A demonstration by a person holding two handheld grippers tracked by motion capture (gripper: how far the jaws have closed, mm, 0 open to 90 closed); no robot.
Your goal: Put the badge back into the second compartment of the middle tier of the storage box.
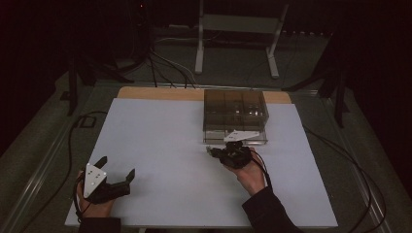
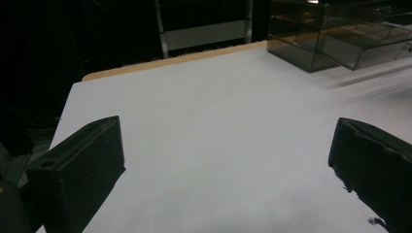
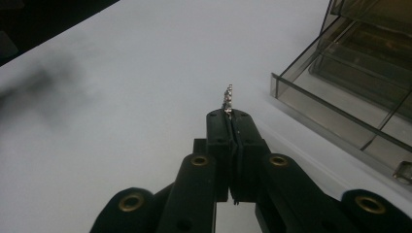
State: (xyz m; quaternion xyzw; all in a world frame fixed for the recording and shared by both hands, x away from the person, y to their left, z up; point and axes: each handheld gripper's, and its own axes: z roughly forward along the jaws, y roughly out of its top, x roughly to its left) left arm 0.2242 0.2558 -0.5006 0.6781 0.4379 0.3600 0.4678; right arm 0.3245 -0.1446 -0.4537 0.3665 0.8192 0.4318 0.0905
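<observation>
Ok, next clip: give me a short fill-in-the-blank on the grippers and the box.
1. The right gripper is shut on a small ____ chain.
2. The left gripper has its jaws ____ over the white table.
3. The smoky transparent box sits nearest the ____ gripper.

Missing words: metal; open; right

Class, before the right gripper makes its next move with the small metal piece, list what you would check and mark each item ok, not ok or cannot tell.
1. Right gripper shut on the small metal piece: ok.
2. Piece sticks out beyond the fingertips, clear of the table: ok.
3. Smoked plastic drawer box has a tray pulled out at the front: ok.
4. Which compartment the piece belongs in: cannot tell.
5. Left gripper open and apart from the box, at the table's near left: ok.
</observation>
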